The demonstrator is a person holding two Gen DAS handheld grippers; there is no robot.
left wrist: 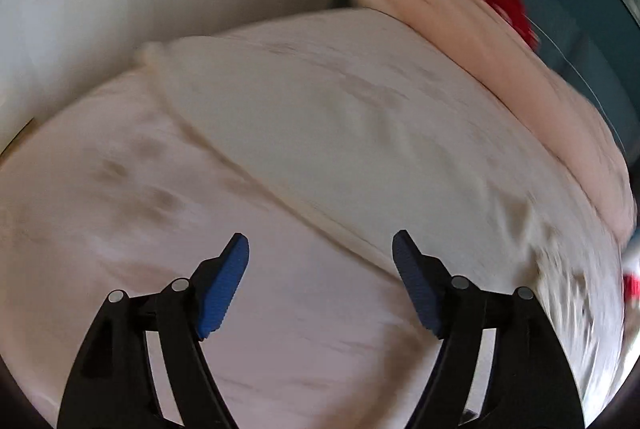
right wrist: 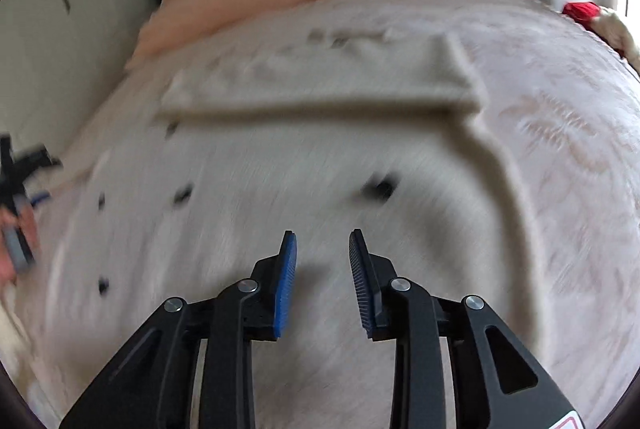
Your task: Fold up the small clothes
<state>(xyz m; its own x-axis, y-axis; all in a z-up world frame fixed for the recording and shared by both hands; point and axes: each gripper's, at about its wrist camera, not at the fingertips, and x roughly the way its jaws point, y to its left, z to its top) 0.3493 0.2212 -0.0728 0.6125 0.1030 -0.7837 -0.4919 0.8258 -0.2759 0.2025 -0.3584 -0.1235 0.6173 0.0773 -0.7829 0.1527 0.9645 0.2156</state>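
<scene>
Cream garment (right wrist: 320, 85) lies flat on the bed (right wrist: 560, 149), ahead of the right hand-held gripper (right wrist: 322, 245) — jaws narrow, empty. Long axis runs left–right. Left hand-held gripper (left wrist: 320, 249) wide, empty — garment's edge passes just ahead. Right looks nearer.

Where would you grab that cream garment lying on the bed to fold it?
Probably the cream garment's right-hand corner, with the right claw coming from the near side. There a flap edge casts a shadow, so it seems slightly raised. Motion blur hides finer detail.
</scene>
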